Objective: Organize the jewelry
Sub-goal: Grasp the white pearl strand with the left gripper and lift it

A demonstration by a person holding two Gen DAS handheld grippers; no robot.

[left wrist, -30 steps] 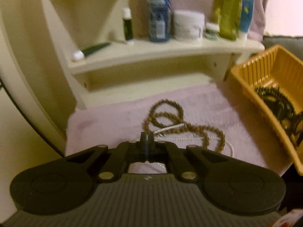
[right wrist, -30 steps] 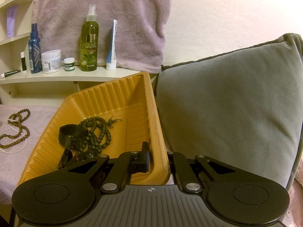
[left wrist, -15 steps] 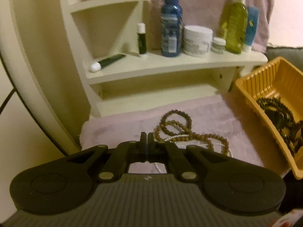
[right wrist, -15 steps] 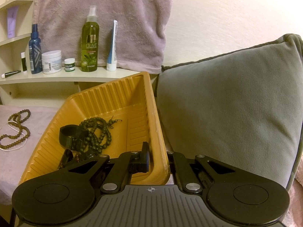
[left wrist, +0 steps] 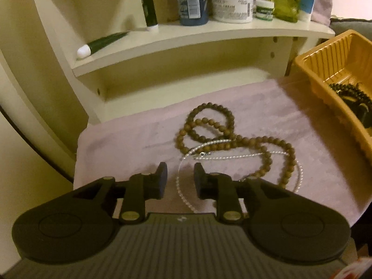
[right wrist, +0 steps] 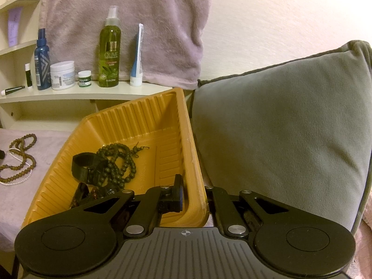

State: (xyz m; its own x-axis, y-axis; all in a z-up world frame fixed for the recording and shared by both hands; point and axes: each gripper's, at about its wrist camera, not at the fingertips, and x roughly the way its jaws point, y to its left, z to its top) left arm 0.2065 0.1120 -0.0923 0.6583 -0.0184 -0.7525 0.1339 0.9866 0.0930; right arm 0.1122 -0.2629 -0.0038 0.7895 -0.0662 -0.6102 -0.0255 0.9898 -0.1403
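Note:
A brown wooden bead necklace (left wrist: 232,137) and a thin clear bead strand (left wrist: 216,157) lie tangled on a pink towel (left wrist: 130,144). My left gripper (left wrist: 180,176) is open, low over the towel, with the clear strand's loop between its fingers. My right gripper (right wrist: 193,193) is shut on the near right rim of the orange tray (right wrist: 193,162), one finger inside, one outside. The tray holds dark green beads (right wrist: 118,160), a black band (right wrist: 84,165) and small dark pieces. The tray also shows in the left wrist view (left wrist: 325,74).
A cream shelf (left wrist: 186,34) behind the towel carries bottles, jars and tubes. A grey cushion (right wrist: 279,127) stands right of the tray. A pink towel (right wrist: 130,23) hangs on the wall behind.
My left gripper has opened and moved forward and down over the towel, around the clear strand. The right gripper and tray have not moved.

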